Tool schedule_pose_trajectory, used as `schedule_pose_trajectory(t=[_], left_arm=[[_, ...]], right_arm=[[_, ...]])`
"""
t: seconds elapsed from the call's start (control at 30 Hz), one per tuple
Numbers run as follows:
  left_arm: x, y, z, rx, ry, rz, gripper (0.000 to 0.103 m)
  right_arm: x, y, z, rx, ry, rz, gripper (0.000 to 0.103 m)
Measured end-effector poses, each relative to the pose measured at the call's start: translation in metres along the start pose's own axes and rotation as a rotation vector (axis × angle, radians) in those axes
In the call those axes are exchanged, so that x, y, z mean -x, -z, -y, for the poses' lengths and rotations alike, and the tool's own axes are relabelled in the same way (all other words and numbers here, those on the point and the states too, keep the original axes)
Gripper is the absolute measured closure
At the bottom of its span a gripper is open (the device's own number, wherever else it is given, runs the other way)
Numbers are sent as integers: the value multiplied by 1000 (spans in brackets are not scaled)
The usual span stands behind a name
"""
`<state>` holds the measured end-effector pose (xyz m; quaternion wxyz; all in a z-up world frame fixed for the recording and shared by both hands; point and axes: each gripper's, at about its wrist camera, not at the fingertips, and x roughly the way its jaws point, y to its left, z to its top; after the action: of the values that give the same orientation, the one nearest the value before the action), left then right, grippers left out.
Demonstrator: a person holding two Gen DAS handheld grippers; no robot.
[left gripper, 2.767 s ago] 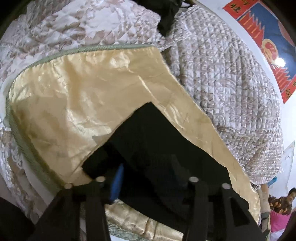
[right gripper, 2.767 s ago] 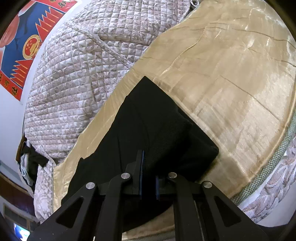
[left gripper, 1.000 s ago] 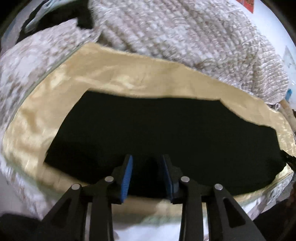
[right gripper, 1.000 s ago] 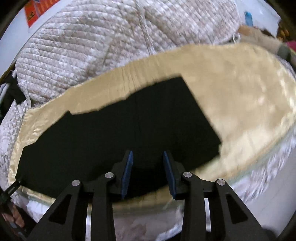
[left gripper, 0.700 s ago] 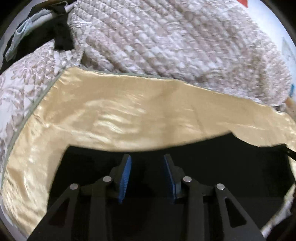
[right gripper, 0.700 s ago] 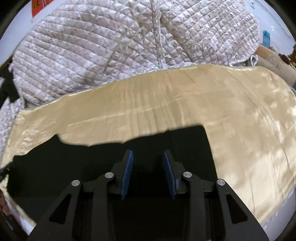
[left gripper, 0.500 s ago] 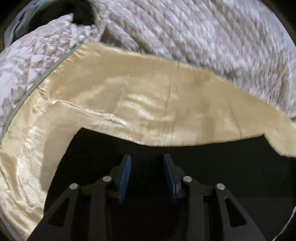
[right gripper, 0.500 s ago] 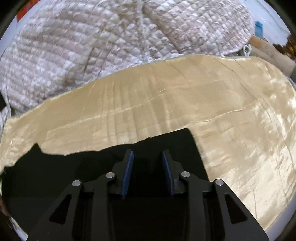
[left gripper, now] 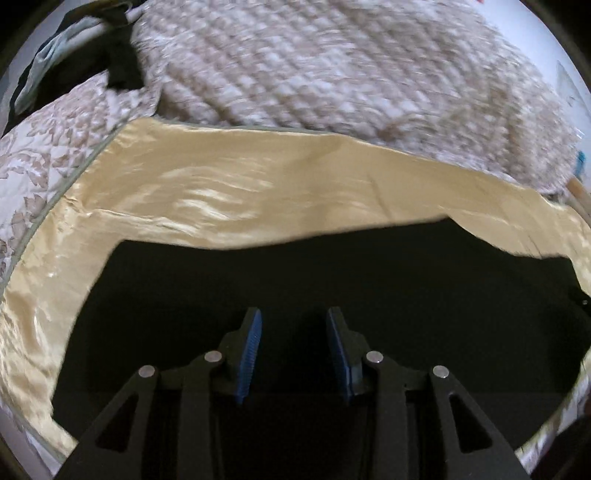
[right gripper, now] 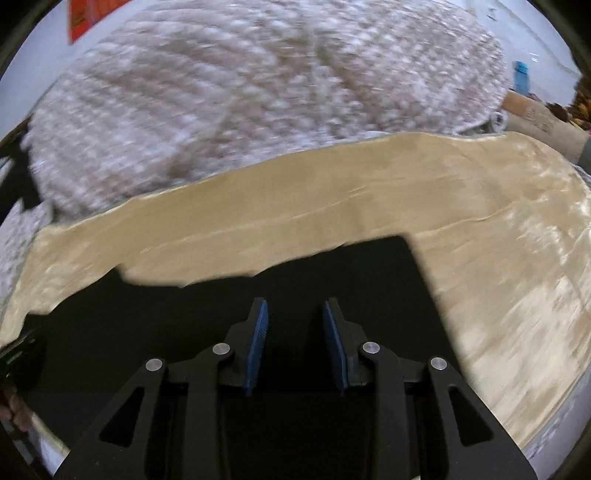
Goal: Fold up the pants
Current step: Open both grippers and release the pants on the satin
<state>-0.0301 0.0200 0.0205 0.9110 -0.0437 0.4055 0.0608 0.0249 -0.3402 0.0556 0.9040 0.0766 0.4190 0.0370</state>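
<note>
Bedding fills both views: a quilted cream-and-beige bedspread (left gripper: 332, 74) is bunched up at the back, and a shiny gold satin sheet (left gripper: 221, 192) lies spread flat in front of it. On that sheet I see the black pants (left gripper: 332, 280) laid out as a long, flat dark band running across the frame, with their far edge against the gold fabric.

Left wrist view: my left gripper (left gripper: 294, 350) points down over the pants near one squared end of the band. Its blue pads (left gripper: 249, 354) stand apart, with only dark cloth visible behind the gap; I cannot tell whether any fold sits between them.

Right wrist view: my right gripper (right gripper: 294, 343) hangs over the pants (right gripper: 332, 269) near their other squared corner. Its jaws are opening, the blue pads (right gripper: 257, 347) apart, and nothing is visibly pinched. The gold sheet (right gripper: 480, 229) extends to the right of this corner, and the quilted bedspread (right gripper: 258, 92) rises behind. A red poster (right gripper: 88, 14) shows on the wall at upper left, and a piece of dark clothing (left gripper: 118, 62) lies on the bedding at the upper left of the left wrist view.
</note>
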Motion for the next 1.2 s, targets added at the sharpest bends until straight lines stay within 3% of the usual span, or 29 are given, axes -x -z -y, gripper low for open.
schedule_pose_trajectory(t=[0.13, 0.33, 0.43, 0.6, 0.83, 1.03, 1.2], left_arm=[[14, 20, 18, -14, 33, -5, 63], [29, 45, 33, -40, 25, 27, 53], [30, 51, 34, -46, 17, 46, 51], [31, 54, 35, -53, 8, 68, 49], [33, 56, 33, -57, 0, 69, 46], [38, 59, 2, 26, -96, 95, 46], [34, 62, -26, 98, -142, 91, 46]], right_arm=[[16, 33, -40, 86, -63, -5, 71], [39, 76, -81, 192, -112, 27, 70], [34, 90, -91, 241, -93, 26, 58], [32, 93, -89, 236, -111, 48, 50], [35, 96, -95, 283, -92, 68, 49], [49, 91, -81, 239, -86, 110, 49], [41, 89, -76, 206, -80, 81, 49]])
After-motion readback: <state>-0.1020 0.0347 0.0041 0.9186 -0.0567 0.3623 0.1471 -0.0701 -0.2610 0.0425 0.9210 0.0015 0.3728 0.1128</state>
